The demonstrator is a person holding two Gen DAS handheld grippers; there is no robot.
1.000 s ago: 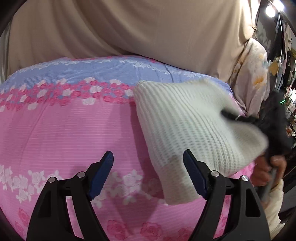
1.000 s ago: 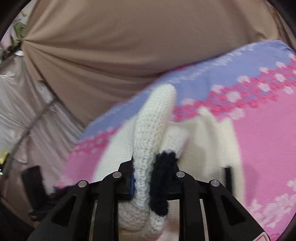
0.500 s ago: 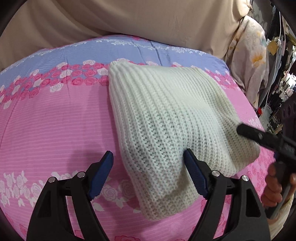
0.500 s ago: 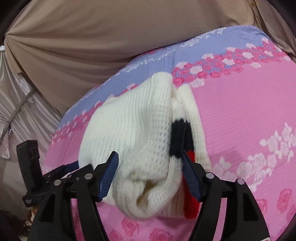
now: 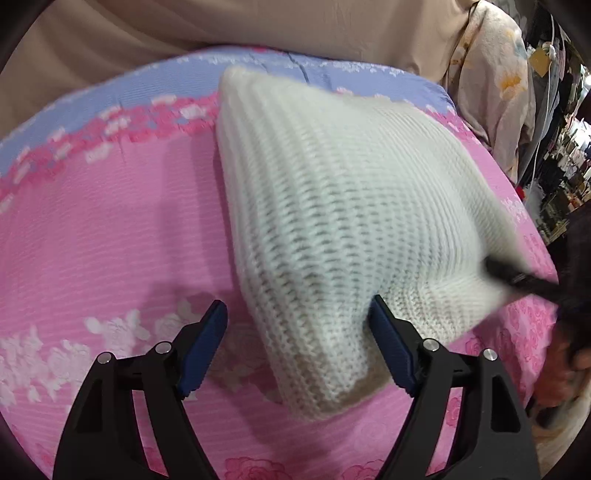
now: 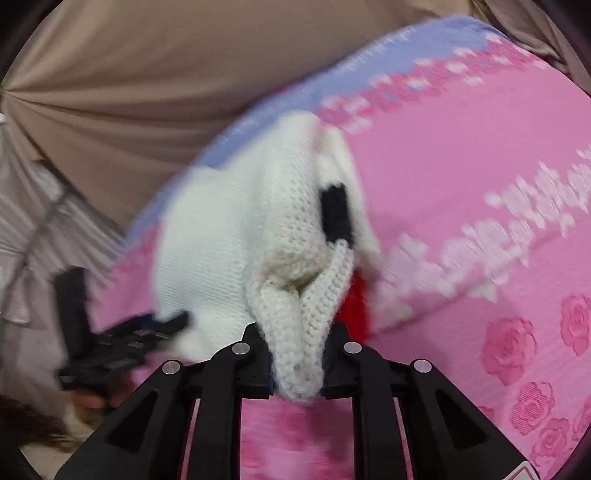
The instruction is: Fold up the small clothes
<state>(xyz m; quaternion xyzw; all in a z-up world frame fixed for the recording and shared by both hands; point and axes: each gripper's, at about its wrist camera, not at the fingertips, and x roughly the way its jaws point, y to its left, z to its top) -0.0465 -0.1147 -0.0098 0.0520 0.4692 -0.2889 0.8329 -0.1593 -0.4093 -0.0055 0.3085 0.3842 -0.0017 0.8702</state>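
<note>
A folded white knit sweater [image 5: 343, 206] lies on a pink floral bedspread [image 5: 110, 240]. My left gripper [image 5: 299, 350] is open, and the sweater's near corner sits between its blue pads without being pinched. My right gripper [image 6: 297, 365] is shut on the sweater's [image 6: 236, 236] bunched near edge, where black and red knit patches show. The right gripper [image 5: 517, 277] also shows blurred at the sweater's right edge in the left wrist view. The left gripper [image 6: 122, 336] appears blurred at the left in the right wrist view.
A beige curtain [image 5: 221, 26] hangs behind the bed. The bedspread has a blue band [image 5: 147, 81] along its far side. A floral cloth [image 5: 491, 74] and cluttered shelves [image 5: 565, 155] stand at the right of the bed.
My right gripper, open around the sweater's edge half a second ago, has shut on it and pulls it. The left gripper stays open at the near corner.
</note>
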